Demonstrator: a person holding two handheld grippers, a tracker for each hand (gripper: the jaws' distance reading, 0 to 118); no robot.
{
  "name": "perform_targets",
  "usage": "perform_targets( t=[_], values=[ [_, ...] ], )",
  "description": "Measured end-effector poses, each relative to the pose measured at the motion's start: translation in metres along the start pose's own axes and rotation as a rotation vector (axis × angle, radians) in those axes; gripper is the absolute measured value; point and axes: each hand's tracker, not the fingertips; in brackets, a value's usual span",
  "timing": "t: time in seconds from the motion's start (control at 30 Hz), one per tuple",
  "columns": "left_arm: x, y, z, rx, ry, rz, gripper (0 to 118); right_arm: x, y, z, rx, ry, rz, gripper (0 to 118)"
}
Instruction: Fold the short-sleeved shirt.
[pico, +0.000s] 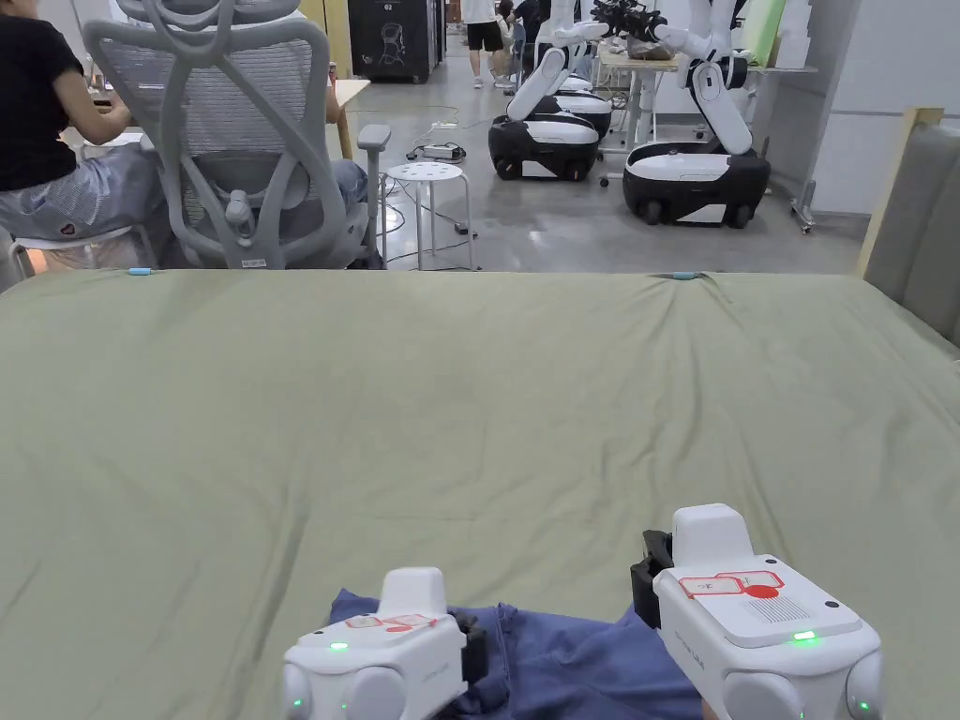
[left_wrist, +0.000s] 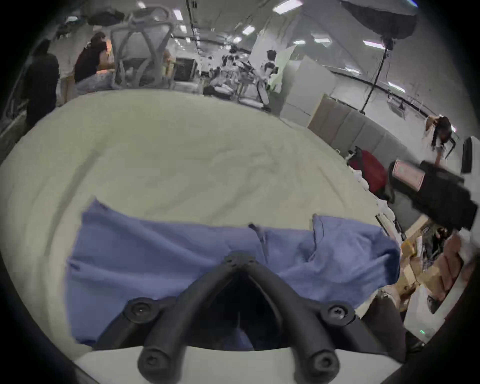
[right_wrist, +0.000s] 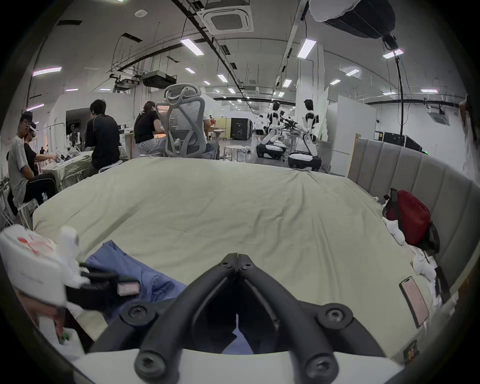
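A blue short-sleeved shirt (pico: 581, 666) lies crumpled on the green bed sheet (pico: 469, 403) at the near edge. In the left gripper view the shirt (left_wrist: 155, 259) spreads across the sheet under my left gripper (left_wrist: 239, 256), whose jaws meet at the tips with no cloth seen between them. My left gripper (pico: 473, 647) hovers over the shirt's left part. My right gripper (pico: 647, 577) hangs to the right, a little above it. In the right gripper view the right gripper (right_wrist: 237, 256) is shut on nothing, above bare sheet, with the shirt (right_wrist: 145, 272) to its left.
Beyond the bed's far edge stand a grey office chair (pico: 234, 141), a seated person (pico: 37, 122), a white stool (pico: 427, 178) and wheeled robots (pico: 694, 169). A padded headboard (pico: 919, 225) runs along the right. A red bag (right_wrist: 407, 218) and a phone (right_wrist: 414, 301) lie at the bed's right side.
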Motion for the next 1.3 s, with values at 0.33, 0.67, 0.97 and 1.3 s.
perform_targets(
  t=[0.33,0.67,0.97,1.3],
  values=[
    [-0.135,0.001,0.059,0.092,-0.068,0.416,109,-0.01,0.007,-0.005,0.009,0.022,0.018,0],
    [-0.132,-0.056,-0.003,0.001,-0.371,0.839,56,-0.009,0.01,-0.003,0.008,0.027,0.019,0],
    [-0.144,0.0,0.055,0.134,-0.006,0.519,14,0.003,0.009,-0.004,-0.007,0.002,0.019,0],
    [0.042,0.02,0.048,0.237,0.127,-0.268,14,0.037,0.003,0.01,-0.016,-0.083,0.024,0]
  ],
)
